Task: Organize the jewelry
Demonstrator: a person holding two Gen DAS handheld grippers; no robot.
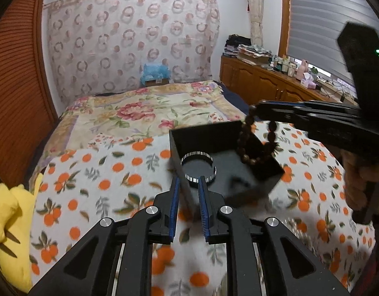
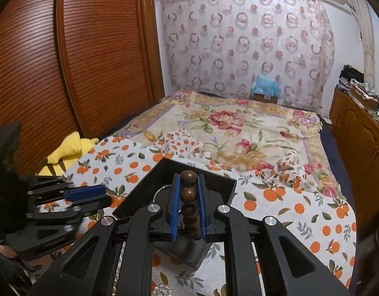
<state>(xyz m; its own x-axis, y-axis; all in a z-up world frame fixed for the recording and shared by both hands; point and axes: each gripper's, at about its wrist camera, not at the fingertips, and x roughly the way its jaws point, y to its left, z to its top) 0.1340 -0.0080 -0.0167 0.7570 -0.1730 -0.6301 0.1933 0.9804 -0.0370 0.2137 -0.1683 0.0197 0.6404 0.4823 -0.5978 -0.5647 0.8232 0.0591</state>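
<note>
An open black box (image 1: 206, 129) sits on the orange-print cloth, and a silver bangle (image 1: 198, 170) lies flat on its floor. My left gripper (image 1: 189, 181) straddles the box's blurred near wall; the pads stand slightly off it, so it is open. From the right, my right gripper (image 1: 259, 107) reaches in above the box, shut on a brown wooden bead bracelet (image 1: 241, 140) that dangles over the box's right side. In the right wrist view the beads (image 2: 188, 193) sit pinched between the blue pads of the right gripper (image 2: 188, 175), above the box (image 2: 140, 190). The left gripper (image 2: 108, 196) is at the left.
A yellow plush toy (image 1: 9, 222) lies at the bed's left edge beside a wooden slatted wardrobe (image 2: 90, 61). A wooden cabinet (image 1: 258, 83) loaded with bottles runs along the right. A strand of pearls (image 2: 162, 291) lies on the cloth (image 1: 103, 172) under my right gripper. A hand (image 1: 357, 180) holds the right gripper.
</note>
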